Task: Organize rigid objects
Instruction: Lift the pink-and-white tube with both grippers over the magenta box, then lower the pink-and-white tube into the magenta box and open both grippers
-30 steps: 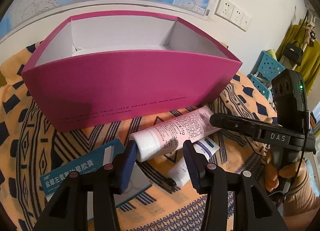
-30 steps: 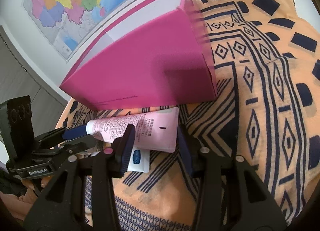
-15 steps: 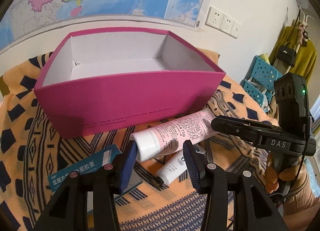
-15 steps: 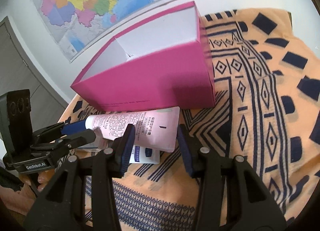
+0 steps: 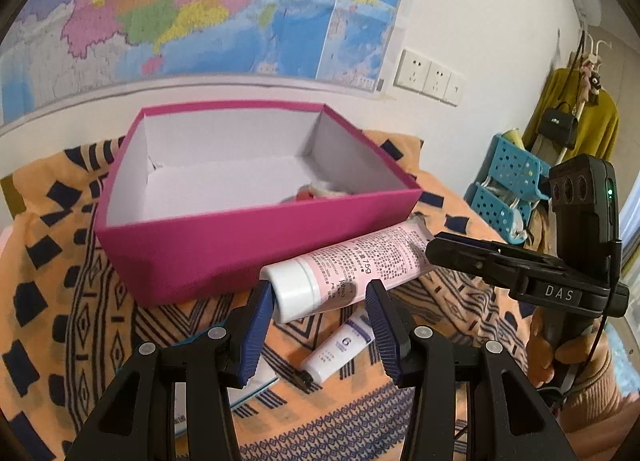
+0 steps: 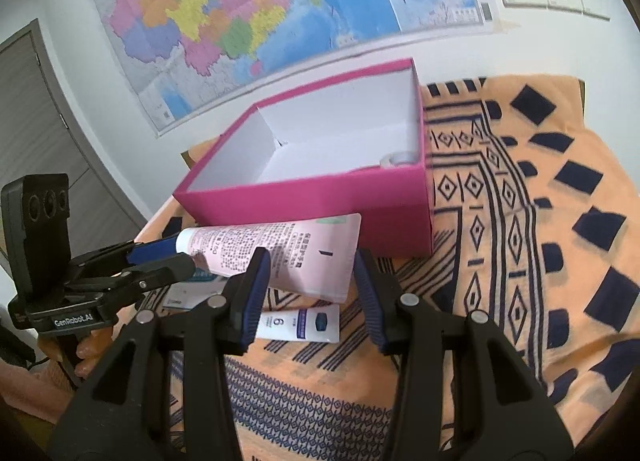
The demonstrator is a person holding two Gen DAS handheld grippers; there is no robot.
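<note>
Pink tube level along the magenta box front, both grippers' fingers clamping its ends.

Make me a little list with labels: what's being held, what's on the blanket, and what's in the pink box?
held: pink tube, lifted off the cloth, left gripper at its cap end, right gripper at its flat end
on cloth: small white tube, teal-and-white carton
box: magenta box, open, white inside
in box: something small in one corner, too hidden to name
</note>
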